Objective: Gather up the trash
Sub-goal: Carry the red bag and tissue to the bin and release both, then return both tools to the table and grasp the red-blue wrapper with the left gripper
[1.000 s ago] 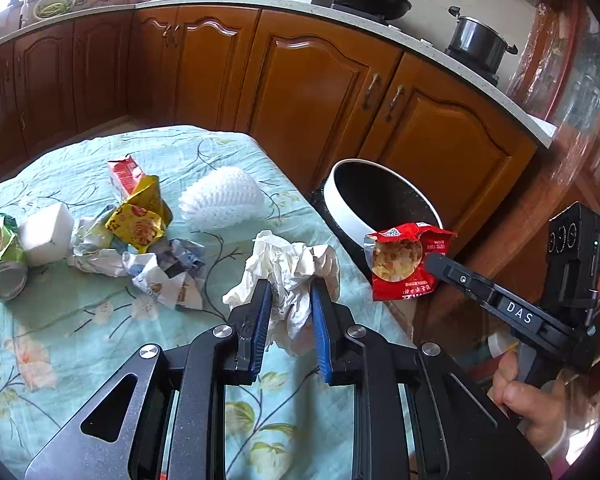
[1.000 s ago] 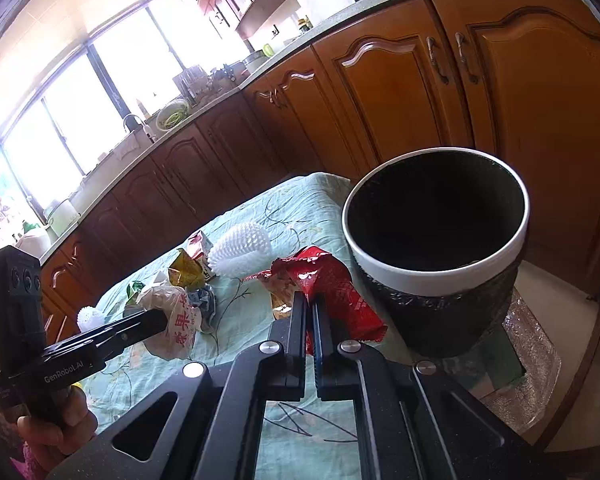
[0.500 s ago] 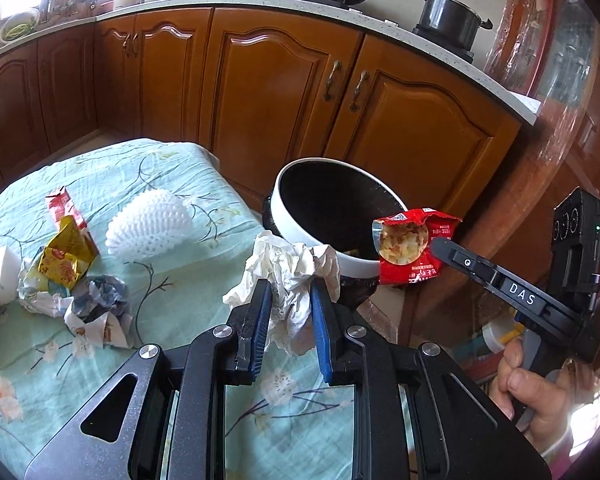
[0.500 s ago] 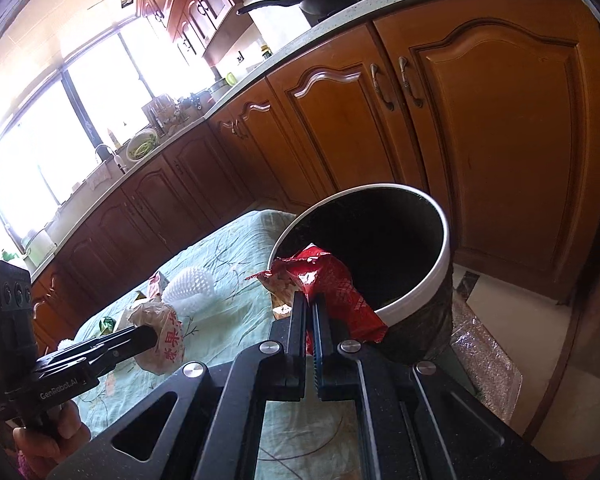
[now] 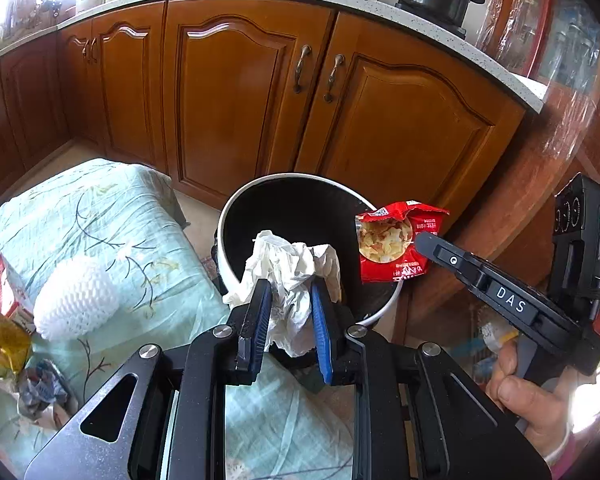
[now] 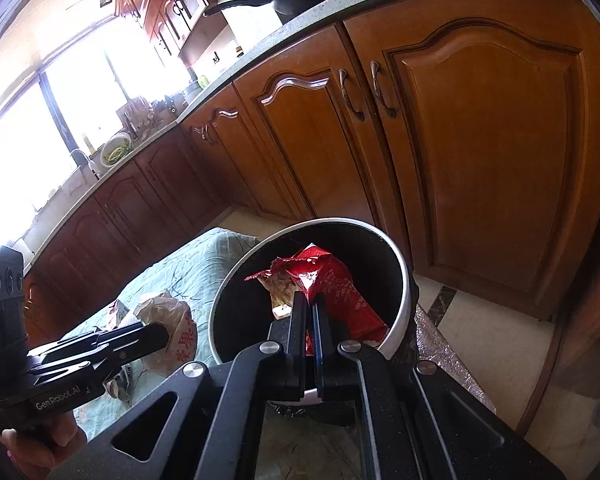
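My left gripper (image 5: 288, 288) is shut on a crumpled white paper wad (image 5: 290, 268) and holds it over the near rim of the black trash bin with a white rim (image 5: 236, 204). My right gripper (image 6: 309, 300) is shut on a red snack bag (image 6: 332, 284) and holds it above the bin's opening (image 6: 405, 280). The red bag (image 5: 396, 240) also shows in the left wrist view over the bin's right rim. The left gripper with its wad (image 6: 168, 320) shows at the left in the right wrist view.
A table with a green floral cloth (image 5: 100, 208) carries a white foam net (image 5: 76, 300), a red carton (image 5: 4, 284), a yellow wrapper (image 5: 6, 340) and crumpled wrappers (image 5: 44, 392). Wooden cabinets (image 5: 236, 100) stand behind the bin.
Both grippers have moved from above the table toward the bin. The paper wad and the red bag now hang over the bin's opening. Both grips are unchanged.
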A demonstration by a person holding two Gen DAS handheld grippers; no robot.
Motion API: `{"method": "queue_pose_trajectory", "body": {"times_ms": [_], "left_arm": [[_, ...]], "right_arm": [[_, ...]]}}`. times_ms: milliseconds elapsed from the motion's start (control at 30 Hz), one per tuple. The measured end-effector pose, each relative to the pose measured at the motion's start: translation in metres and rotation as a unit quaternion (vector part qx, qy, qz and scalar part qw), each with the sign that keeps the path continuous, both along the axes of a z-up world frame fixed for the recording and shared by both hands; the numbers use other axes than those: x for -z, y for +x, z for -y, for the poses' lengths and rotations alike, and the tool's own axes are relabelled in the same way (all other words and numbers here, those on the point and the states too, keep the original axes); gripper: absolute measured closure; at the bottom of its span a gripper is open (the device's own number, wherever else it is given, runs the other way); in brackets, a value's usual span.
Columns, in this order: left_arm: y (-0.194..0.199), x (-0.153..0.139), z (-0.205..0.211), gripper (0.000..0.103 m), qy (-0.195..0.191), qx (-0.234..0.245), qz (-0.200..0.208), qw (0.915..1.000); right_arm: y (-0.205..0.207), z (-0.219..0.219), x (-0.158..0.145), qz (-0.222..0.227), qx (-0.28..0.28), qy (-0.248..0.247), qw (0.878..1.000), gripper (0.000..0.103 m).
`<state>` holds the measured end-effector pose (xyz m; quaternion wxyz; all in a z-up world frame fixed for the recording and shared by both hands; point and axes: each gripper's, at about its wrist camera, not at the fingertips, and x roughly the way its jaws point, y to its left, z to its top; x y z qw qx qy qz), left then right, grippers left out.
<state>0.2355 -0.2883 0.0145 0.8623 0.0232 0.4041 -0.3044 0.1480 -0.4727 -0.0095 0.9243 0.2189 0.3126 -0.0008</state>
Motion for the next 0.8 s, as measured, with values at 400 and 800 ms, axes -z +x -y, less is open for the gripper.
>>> {"method": "queue_pose_trajectory", "body": {"times_ms": [400, 800], "left_arm": [[0.029, 0.021, 0.033, 0.073, 0.021, 0.011, -0.028, 0.9993], [0.007, 0.000, -0.012, 0.042, -0.011, -0.015, -0.022, 0.9996]], "right_arm": [[0.020, 0.011, 0.014, -0.025, 0.005, 0.012, 1.000, 0.091], [-0.014, -0.004, 0.001, 0.010, -0.001, 0.033, 0.999, 0.050]]}}
